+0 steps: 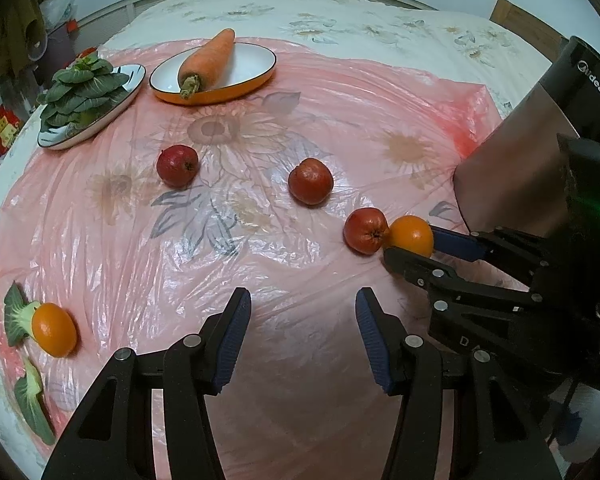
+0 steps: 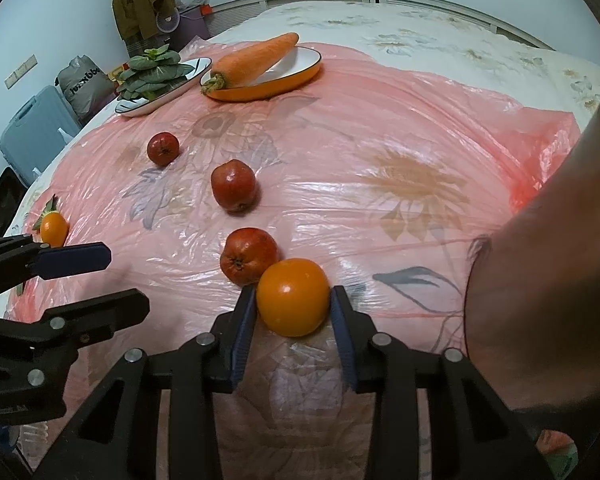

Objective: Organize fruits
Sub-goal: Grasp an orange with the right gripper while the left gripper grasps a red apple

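A: Far left of the left tongs (image 1: 302,332): a loose orange (image 1: 54,329) on the pink plastic sheet (image 1: 140,248), touching a cut green leaf (image 1: 16,314). Another leaf (image 1: 32,404) nearer, at the sheet's edge.

B: And the left tongs themselves?

A: Partly open, pads apart, nothing between them, hovering over bare sheet.

B: Beyond them?

A: Far ahead to the left, a plate of leafy greens (image 1: 82,94); beside it an orange-rimmed dish (image 1: 220,94) with a carrot (image 1: 208,62) lying across it. Closer, three red fruits in a slanting row: one (image 1: 177,166) ahead-left, one (image 1: 311,180) ahead, one (image 1: 366,231) ahead-right.

B: Right of that?

A: Second orange (image 2: 293,298), touching the nearest red fruit (image 2: 249,255), resting on the sheet. Right tongs (image 2: 294,300) narrowed around it, blue pads (image 2: 247,312) pressed to both sides.

B: Farther right?

A: A large dark and silver appliance (image 1: 512,160) standing just beyond the right tongs.
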Available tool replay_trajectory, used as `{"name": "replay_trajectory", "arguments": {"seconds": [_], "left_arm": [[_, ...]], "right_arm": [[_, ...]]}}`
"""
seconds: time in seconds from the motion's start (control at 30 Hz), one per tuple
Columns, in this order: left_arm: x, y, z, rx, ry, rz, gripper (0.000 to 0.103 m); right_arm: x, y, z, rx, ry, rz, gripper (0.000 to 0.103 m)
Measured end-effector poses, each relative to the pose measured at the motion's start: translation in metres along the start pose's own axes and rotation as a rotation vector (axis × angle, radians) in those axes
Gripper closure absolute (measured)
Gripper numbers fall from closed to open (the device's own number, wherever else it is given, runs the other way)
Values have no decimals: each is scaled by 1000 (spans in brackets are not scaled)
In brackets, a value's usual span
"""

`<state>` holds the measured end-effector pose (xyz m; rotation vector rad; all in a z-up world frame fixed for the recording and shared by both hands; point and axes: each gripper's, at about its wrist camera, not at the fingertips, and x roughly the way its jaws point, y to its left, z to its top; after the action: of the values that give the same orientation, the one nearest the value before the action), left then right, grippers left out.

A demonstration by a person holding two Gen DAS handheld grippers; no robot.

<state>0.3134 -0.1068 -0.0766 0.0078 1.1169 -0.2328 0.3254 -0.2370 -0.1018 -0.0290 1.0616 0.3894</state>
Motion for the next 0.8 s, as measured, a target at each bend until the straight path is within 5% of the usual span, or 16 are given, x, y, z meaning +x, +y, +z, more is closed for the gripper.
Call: {"name": "replay_trajectory", "arguments": {"seconds": [0.43, 0.8], "left_arm": [[11, -3, 28, -132, 44, -154, 60], [15, 0, 37, -133, 38, -117, 60]], "right_arm": [[-1, -7, -3, 29, -28, 41, 75], [-1, -11, -8, 54, -54, 66, 76]]}}
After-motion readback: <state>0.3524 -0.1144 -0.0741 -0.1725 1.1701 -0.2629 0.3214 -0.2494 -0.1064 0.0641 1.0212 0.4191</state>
